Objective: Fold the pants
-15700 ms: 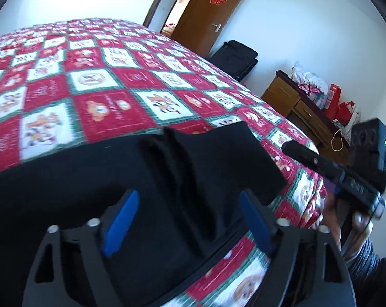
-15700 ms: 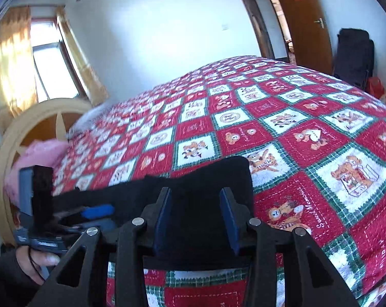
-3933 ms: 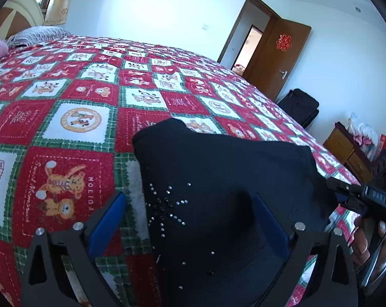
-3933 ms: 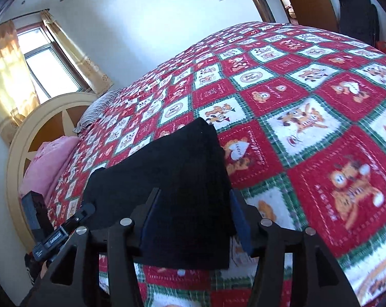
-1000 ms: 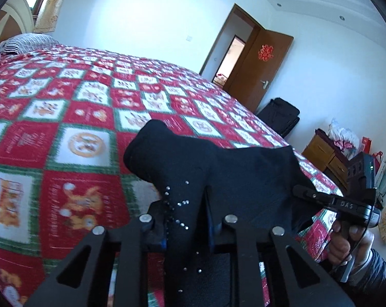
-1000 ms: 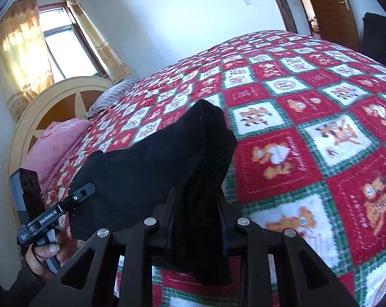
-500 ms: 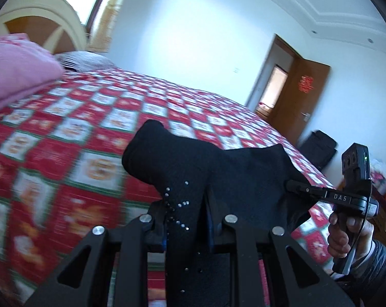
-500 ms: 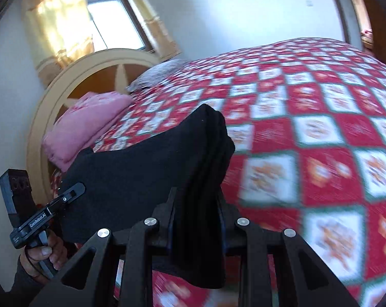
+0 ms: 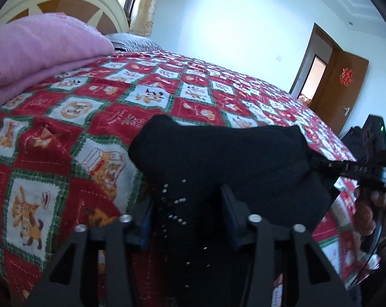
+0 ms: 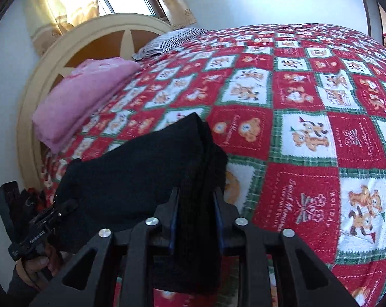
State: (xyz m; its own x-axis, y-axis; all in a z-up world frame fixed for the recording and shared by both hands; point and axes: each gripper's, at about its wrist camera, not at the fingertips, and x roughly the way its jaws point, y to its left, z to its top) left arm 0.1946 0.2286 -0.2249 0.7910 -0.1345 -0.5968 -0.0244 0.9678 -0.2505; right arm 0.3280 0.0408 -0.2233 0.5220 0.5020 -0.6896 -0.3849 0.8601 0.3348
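Note:
Black folded pants (image 9: 218, 153) hang in a thick bundle between my two grippers, just above the red checked quilt (image 9: 65, 128). My left gripper (image 9: 188, 212) has its jaws opening; the studded end of the pants still lies between the blue pads, which stand apart from it. My right gripper (image 10: 196, 212) is shut on the other end of the pants (image 10: 141, 163), whose layered edge sticks up past its fingers. Each gripper shows in the other's view: the right gripper (image 9: 321, 163) at the bundle's far corner, the left gripper (image 10: 65, 209) at its left corner, each in a hand.
A folded pink blanket (image 9: 39, 48) and a striped pillow (image 10: 167, 41) lie by the cream headboard (image 10: 90, 41). The quilt stretches far to the right. A brown door (image 9: 341, 87) stands open at the back right.
Both grippers have swung the pants toward the headboard end and a little lower. The left jaws, tight on the cloth before, have spread apart. The right grip is unchanged.

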